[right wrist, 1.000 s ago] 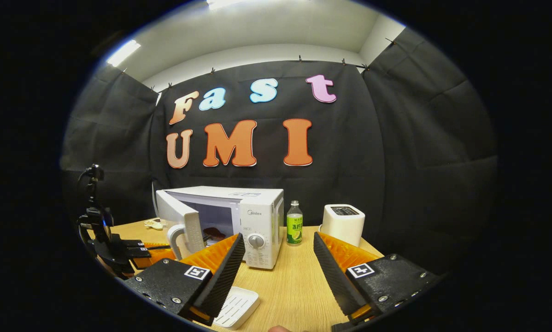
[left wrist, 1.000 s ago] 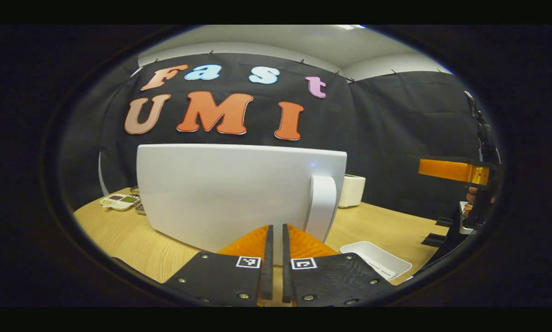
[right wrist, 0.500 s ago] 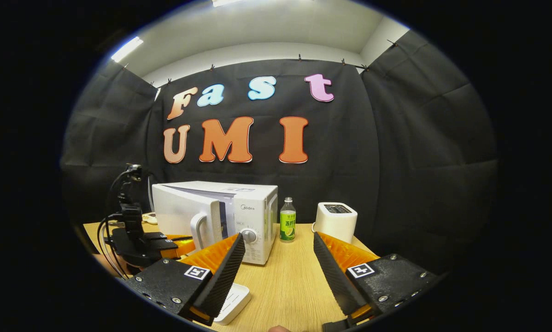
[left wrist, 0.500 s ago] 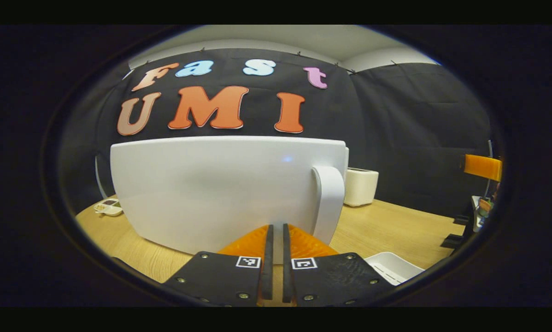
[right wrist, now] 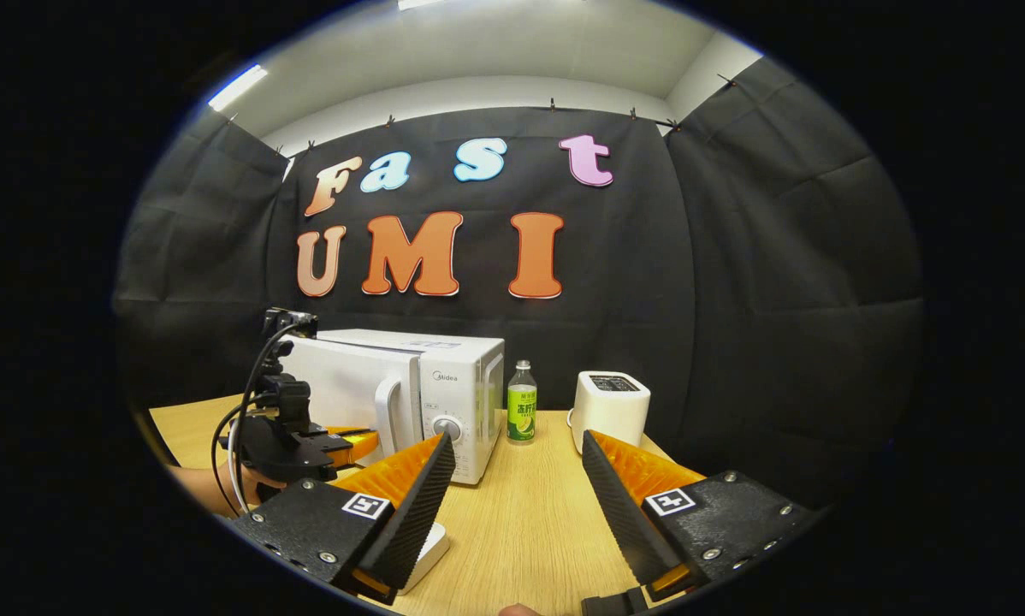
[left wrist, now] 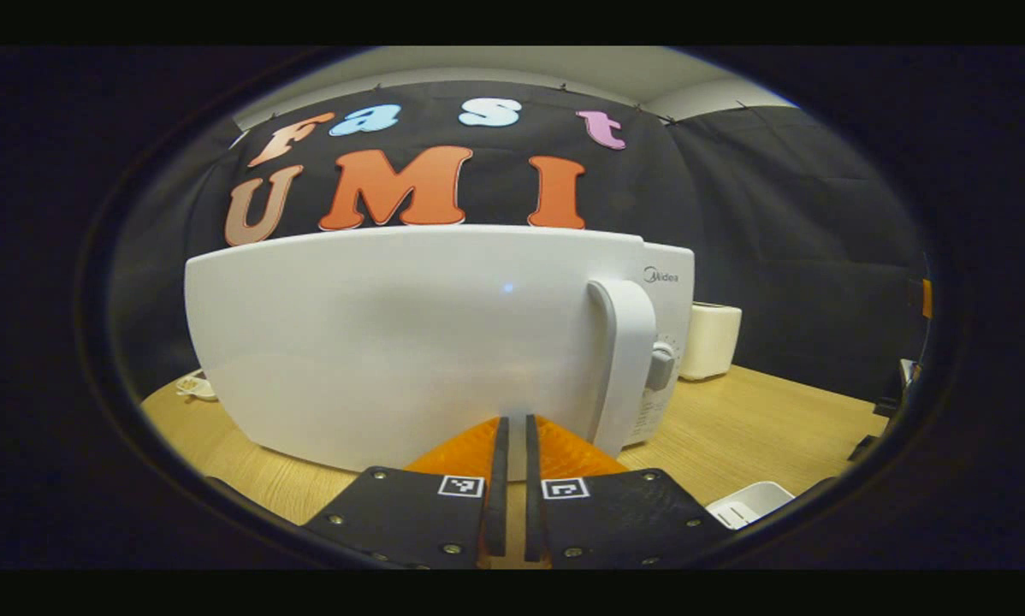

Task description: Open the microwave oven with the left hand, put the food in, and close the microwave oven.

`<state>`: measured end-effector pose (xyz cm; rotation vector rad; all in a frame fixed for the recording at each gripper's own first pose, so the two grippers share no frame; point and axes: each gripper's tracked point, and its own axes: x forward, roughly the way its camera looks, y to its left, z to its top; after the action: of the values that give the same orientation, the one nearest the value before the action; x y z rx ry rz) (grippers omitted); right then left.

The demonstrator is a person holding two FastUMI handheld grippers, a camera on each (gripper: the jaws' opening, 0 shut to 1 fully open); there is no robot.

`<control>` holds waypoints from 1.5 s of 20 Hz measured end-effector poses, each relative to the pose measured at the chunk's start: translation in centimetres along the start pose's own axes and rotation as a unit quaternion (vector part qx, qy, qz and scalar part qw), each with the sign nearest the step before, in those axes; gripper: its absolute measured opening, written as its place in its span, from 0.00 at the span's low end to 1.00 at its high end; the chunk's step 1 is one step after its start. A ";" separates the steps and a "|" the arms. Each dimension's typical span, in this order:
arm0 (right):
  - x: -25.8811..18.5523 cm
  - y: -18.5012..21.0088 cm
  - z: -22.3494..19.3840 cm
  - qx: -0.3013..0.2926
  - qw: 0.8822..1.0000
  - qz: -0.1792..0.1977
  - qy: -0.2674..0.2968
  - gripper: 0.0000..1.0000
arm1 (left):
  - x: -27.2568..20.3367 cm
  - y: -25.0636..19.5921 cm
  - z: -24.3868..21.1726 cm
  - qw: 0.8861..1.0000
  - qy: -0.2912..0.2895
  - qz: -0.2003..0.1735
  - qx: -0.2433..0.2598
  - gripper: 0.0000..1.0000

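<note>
Left gripper (left wrist: 512,428), fingers pinched almost together with nothing between them, noses up against the microwave (right wrist: 444,385) door (left wrist: 393,334) at the table's (right wrist: 530,530) left, while the right gripper (right wrist: 517,479) hangs wide, clutching nothing.

A white microwave oven (right wrist: 410,398) stands upright on the wooden surface (right wrist: 530,522), its door (left wrist: 393,342) swung nearly flush with the body, curved handle (left wrist: 628,364) beside the dial (left wrist: 662,366).
</note>
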<state>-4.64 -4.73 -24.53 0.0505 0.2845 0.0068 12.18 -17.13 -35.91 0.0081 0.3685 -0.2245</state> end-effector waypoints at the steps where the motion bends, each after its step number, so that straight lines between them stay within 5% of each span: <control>1: 0.0 0.0 0.1 -0.001 1.000 0.001 0.000 0.93 | 0.4 0.0 0.0 1.000 0.001 0.004 0.003 0.09; 12: 0.2 0.6 -0.2 -0.003 1.000 0.007 0.005 0.93 | 1.3 1.0 0.5 0.999 0.007 0.033 0.022 0.07; 14: 0.3 0.8 0.4 -0.004 1.000 0.008 0.000 0.93 | -0.3 1.3 2.4 0.999 -0.011 0.034 0.029 0.00; 20: 1.1 2.1 3.8 -0.006 1.000 0.015 -0.025 0.93 | -8.3 2.6 9.9 0.998 -0.048 0.033 0.034 0.29; 25: 1.6 3.2 7.8 -0.010 0.999 0.022 -0.047 0.93 | -15.9 5.2 16.8 0.996 -0.077 0.034 0.032 0.65; 30: 1.9 4.5 10.9 -0.013 0.997 0.030 -0.063 0.93 | -23.0 10.5 21.8 0.989 -0.113 0.090 0.035 0.81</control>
<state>0.26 -0.78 -14.43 0.0340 0.1568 0.0669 1.36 -3.01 -7.64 0.0845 0.1331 -0.0581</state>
